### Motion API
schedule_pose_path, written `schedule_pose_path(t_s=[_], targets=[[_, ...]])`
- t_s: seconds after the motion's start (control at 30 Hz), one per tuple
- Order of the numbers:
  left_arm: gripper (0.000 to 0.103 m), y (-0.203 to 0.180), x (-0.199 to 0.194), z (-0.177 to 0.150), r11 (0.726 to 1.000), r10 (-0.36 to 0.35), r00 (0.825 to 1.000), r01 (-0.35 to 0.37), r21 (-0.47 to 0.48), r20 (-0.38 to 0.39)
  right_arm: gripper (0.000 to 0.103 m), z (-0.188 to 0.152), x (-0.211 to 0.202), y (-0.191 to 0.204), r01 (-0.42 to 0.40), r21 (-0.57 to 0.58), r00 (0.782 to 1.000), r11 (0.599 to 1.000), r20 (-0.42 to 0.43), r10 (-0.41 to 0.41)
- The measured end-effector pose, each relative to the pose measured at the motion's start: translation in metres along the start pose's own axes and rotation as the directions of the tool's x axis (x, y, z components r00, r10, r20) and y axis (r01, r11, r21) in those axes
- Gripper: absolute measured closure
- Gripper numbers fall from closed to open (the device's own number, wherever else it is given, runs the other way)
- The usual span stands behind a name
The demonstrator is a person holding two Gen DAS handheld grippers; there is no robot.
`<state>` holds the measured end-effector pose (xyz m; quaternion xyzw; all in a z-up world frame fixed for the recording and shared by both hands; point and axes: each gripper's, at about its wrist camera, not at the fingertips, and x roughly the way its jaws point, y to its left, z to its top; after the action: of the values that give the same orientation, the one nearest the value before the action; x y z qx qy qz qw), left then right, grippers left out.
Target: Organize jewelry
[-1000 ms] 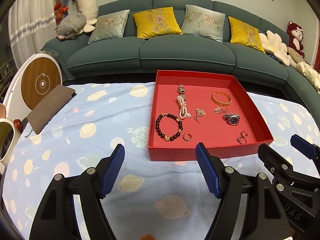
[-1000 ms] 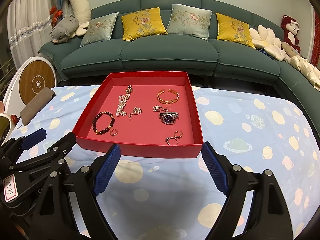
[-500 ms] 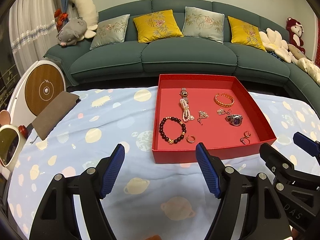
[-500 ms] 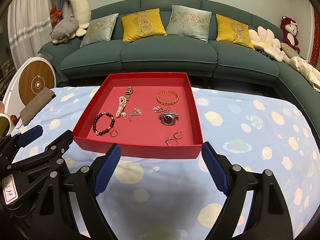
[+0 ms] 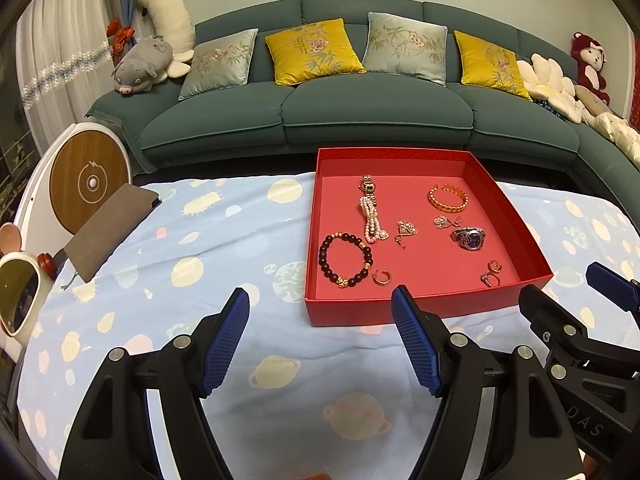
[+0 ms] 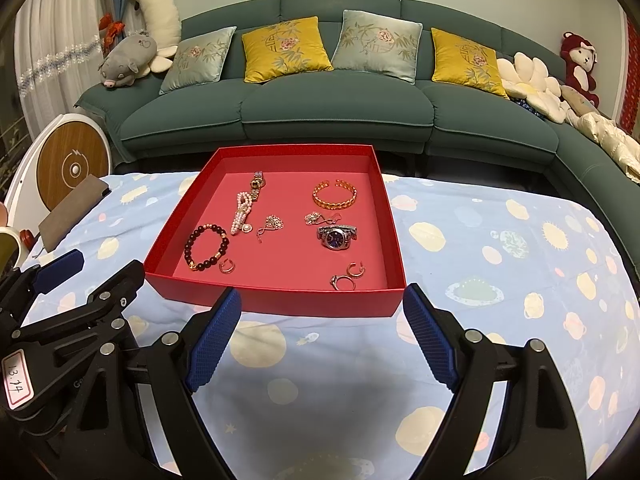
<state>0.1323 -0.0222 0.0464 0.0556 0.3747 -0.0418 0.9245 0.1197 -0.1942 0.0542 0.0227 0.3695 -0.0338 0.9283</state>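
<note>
While both grippers hang spread and empty above the table (image 5: 224, 240), the red tray (image 6: 280, 300) holds every jewelry piece in view: beaded bracelet (image 6: 207, 247), pearl strand (image 6: 241, 213), gold bangle (image 6: 335, 196), wristwatch (image 6: 337, 236) and rings (image 6: 347, 276), each lying apart from its neighbours. Compared with a second ago, the left gripper (image 5: 320, 336) has drawn back slightly, so the tray sits lower and more of the left table edge shows; the right gripper (image 6: 322, 340) has barely shifted, and no piece has moved. This layout would suit either pieces awaiting sorting or pieces already laid out; the views cannot settle which.
</note>
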Motion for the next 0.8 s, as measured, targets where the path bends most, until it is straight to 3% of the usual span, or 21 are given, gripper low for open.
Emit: schedule_pose_path(t_s=[0.63, 0.8], targets=[[0.032, -0.001, -0.0006, -0.0024, 1.0, 0.019, 1.0, -0.019, 0.007, 0.008, 0.022, -0.0012, 0.0006, 0.0011, 0.001, 0.007, 1.0, 1.0, -0.002, -0.001], [0.033, 0.0009, -0.0003, -0.0009, 1.0, 0.01, 1.0, -0.01, -0.006, 0.008, 0.019, -0.002, 0.0002, -0.0001, 0.013, 0.025, 1.0, 1.0, 0.007, -0.013]])
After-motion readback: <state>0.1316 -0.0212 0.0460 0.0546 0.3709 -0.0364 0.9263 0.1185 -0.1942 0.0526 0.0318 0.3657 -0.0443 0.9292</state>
